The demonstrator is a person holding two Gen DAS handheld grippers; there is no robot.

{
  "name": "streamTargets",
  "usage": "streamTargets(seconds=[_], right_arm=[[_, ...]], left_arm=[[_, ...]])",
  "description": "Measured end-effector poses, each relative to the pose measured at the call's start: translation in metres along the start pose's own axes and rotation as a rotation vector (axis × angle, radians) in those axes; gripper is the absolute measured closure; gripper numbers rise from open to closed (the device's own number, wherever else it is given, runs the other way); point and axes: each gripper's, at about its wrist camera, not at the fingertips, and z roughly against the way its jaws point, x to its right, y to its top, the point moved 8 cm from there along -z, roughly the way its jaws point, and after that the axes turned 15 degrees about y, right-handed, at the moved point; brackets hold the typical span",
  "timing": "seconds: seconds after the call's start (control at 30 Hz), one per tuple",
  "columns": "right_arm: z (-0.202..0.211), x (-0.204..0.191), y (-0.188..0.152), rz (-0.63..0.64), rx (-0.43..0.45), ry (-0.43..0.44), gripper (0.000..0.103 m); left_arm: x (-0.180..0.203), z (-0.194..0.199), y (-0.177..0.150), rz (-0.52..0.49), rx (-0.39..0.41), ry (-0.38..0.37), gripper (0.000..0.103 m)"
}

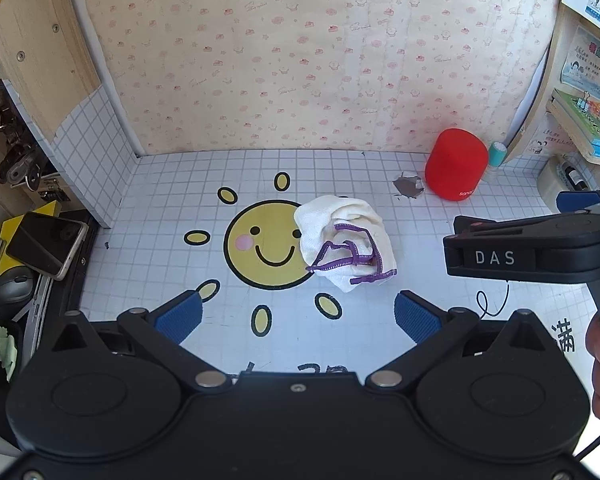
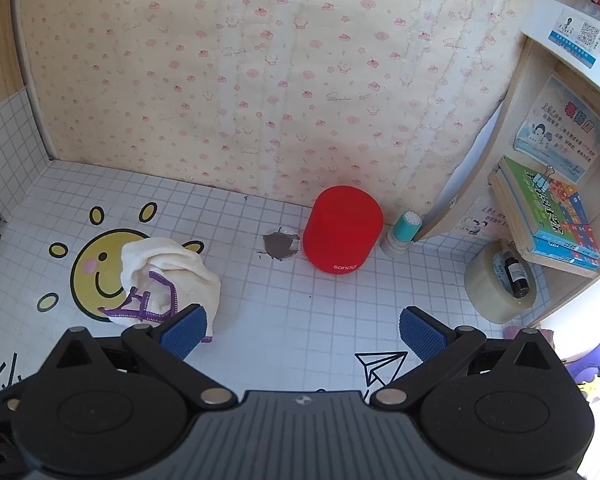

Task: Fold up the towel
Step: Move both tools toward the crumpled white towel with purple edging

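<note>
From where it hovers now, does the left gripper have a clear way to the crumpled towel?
Probably yes. The left gripper is wide open and empty, and only bare tabletop lies between it and the towel. The right gripper hovers off to the side, not across the path.

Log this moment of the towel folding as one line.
stage: before first grasp | towel: crumpled heap, on sun sticker edge | left gripper: open, empty | right gripper: open, empty
</note>
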Motion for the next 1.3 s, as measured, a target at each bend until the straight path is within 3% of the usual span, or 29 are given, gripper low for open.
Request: streamTargets(seconds=[0.4, 1.3], right_arm=[[0.002, -0.004, -0.002, 0.0, 0.003, 0.004, 0.0], [-0.008, -0.001, -0.004, -0.019, -0.011, 0.051, 0.0]], left_arm=[[-0.009, 0.006, 0.014, 0.009, -0.018, 0.007, 0.001], [-0.014, -0.004, 0.013, 0.005, -0.015, 0.044, 0.001]])
